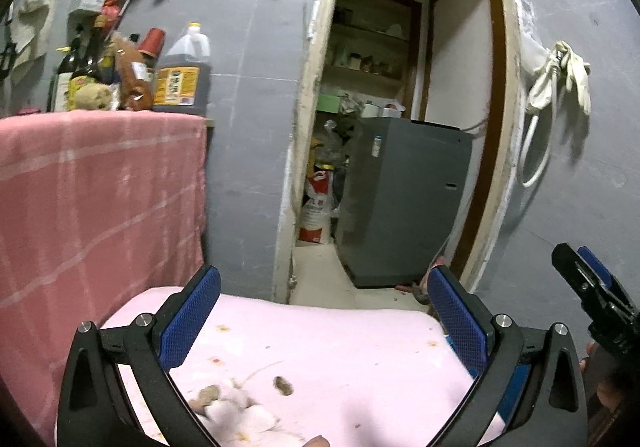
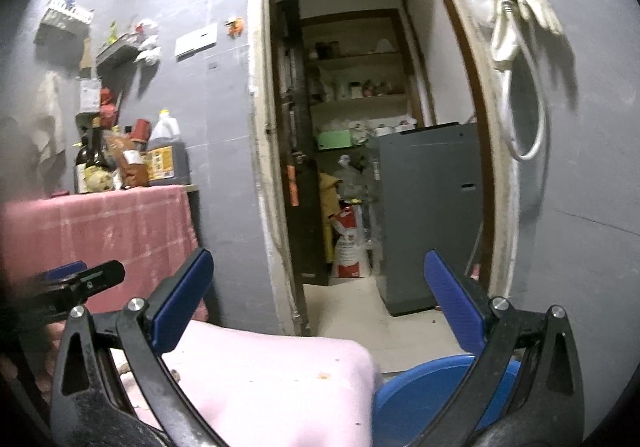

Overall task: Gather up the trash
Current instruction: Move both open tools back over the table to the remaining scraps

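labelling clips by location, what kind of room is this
Probably a lived-in home kitchen or utility corner: sauce bottles crowd a cloth-covered counter, and a doorway opens onto pantry shelves beside a grey appliance.

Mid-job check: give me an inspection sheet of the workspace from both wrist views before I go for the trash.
Surface: pink table cover, stained.
Job's things: peanut shells and crumpled tissue near the front edge.
Clutter: bottles and oil jug on the red-clothed counter.
Grippers: left gripper and right gripper both open, empty.
Cables: white hose looped on the wall.
Surroundings: doorway to storeroom, grey washing machine, blue bin beside the table.
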Action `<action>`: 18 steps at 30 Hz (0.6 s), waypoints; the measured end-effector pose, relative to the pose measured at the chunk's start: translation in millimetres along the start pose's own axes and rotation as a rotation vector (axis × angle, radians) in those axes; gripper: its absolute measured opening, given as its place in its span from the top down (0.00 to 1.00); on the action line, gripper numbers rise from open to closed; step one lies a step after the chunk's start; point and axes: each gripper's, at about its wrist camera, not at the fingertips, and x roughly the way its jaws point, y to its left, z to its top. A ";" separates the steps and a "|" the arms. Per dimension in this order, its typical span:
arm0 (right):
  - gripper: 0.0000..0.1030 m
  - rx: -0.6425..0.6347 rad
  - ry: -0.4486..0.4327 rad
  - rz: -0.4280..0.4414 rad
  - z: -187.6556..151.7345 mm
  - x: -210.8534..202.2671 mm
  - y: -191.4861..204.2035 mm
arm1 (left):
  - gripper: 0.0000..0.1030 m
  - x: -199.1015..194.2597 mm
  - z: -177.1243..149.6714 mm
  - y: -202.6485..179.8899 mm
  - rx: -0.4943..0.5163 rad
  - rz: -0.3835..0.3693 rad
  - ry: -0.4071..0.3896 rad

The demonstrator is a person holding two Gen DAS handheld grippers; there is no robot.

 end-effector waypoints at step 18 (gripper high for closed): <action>0.00 -0.038 0.206 0.154 -38.1 63.2 67.2 | 0.02 -5.3 -32.5 86.3 -0.010 0.131 0.099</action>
